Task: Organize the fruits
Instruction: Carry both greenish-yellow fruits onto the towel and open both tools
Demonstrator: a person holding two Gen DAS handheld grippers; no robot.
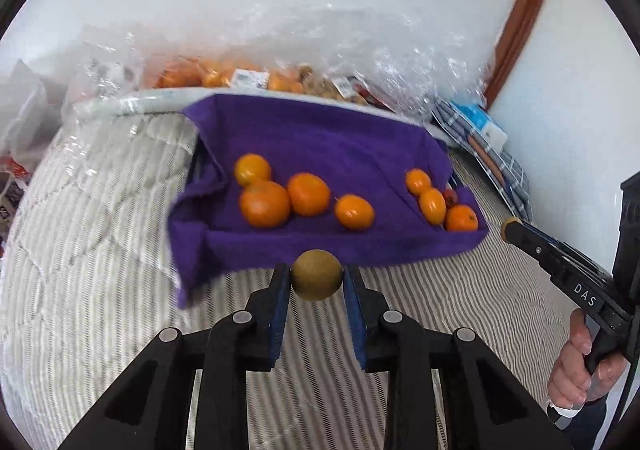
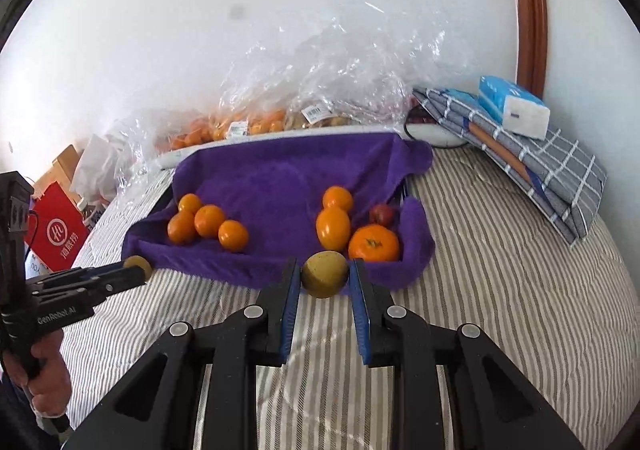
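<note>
A basket lined with a purple towel (image 1: 320,138) (image 2: 280,170) sits on a striped bed. It holds a group of orange fruits on the left (image 1: 280,194) (image 2: 208,224) and another on the right (image 1: 436,198) (image 2: 352,228), with a small red fruit (image 2: 383,213). My left gripper (image 1: 316,276) is shut on a small brown-green fruit (image 1: 317,275) just before the basket's near edge. My right gripper (image 2: 325,275) is shut on a yellow-green fruit (image 2: 325,274) at the basket's near edge. Each gripper shows in the other view (image 1: 514,228) (image 2: 138,268), holding its fruit.
Clear plastic bags of oranges and other fruit (image 2: 260,122) (image 1: 224,76) lie behind the basket by the white wall. A folded checked cloth (image 2: 540,162) with a tissue pack (image 2: 512,106) lies at the right. A red bag (image 2: 56,234) stands left of the bed.
</note>
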